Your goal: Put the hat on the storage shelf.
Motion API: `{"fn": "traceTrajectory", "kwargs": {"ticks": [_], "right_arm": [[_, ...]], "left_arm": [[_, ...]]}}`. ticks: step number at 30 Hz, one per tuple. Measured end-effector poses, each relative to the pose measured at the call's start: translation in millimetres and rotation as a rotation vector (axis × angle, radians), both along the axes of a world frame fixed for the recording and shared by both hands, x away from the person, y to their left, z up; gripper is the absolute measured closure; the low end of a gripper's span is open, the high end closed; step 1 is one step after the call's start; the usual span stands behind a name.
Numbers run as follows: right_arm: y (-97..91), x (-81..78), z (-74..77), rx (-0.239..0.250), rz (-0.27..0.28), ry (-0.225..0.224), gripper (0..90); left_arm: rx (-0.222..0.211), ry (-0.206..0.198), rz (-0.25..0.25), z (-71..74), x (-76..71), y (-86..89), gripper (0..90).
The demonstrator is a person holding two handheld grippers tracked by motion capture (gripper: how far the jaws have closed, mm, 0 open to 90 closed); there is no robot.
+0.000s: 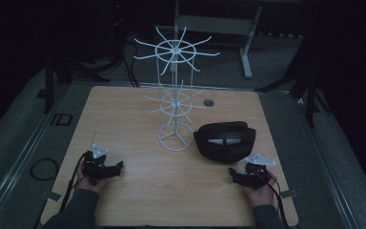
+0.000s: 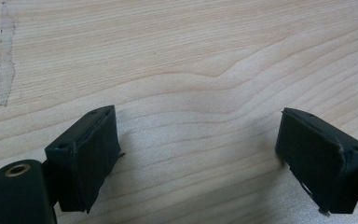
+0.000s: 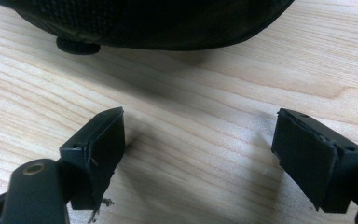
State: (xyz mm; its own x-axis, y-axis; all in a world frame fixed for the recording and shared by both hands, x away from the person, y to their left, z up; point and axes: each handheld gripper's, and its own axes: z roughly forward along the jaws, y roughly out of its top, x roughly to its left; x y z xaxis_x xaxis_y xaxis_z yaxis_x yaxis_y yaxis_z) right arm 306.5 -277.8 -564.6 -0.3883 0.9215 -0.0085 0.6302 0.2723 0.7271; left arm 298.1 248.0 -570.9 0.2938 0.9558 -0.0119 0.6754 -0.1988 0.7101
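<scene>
Resting low on the surface (image 1: pixel 138 191), my right claw (image 1: pixel 238 177) sat just short of the cap (image 1: pixel 224 140), which lay ahead of it and a little toward the middle. In the right gripper view the cap (image 3: pixel 168 23) ran dark across the top, its long side broadside to my jaws, which were spread wide with nothing between them but bare wood. My left claw (image 1: pixel 110 168) was well apart from the cap, across the surface, jaws likewise spread over empty grain in the left gripper view. So I judged the right hand was the nearer one, and a short push forward would put the cap's near edge between its jaws. The white rack (image 1: pixel 175 95) stood just beside the cap, on its left, with wire arms reaching out above; I judged it would not block a low approach from my side, though a lift toward it would need care.
</scene>
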Motion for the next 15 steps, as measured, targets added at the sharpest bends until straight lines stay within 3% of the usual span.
{"fn": "traceTrajectory", "kwargs": {"ticks": [10, 13, 15], "right_arm": [[2.5, -2.9, 2.1, -0.006, 0.015, 0.014, 22.1], [4.3, -5.9, 6.4, -0.015, 0.016, 0.030, 37.3], [5.3, -8.3, 9.2, -0.022, 0.033, 0.038, 53.4]], "left_arm": [[0.000, 0.000, 0.000, 0.0, 0.0, 0.0, 13.5], [0.000, 0.000, -0.001, 0.0, 0.0, 0.1, 13.5], [0.000, 0.001, -0.001, 0.1, 0.1, 0.1, 13.5]]}}
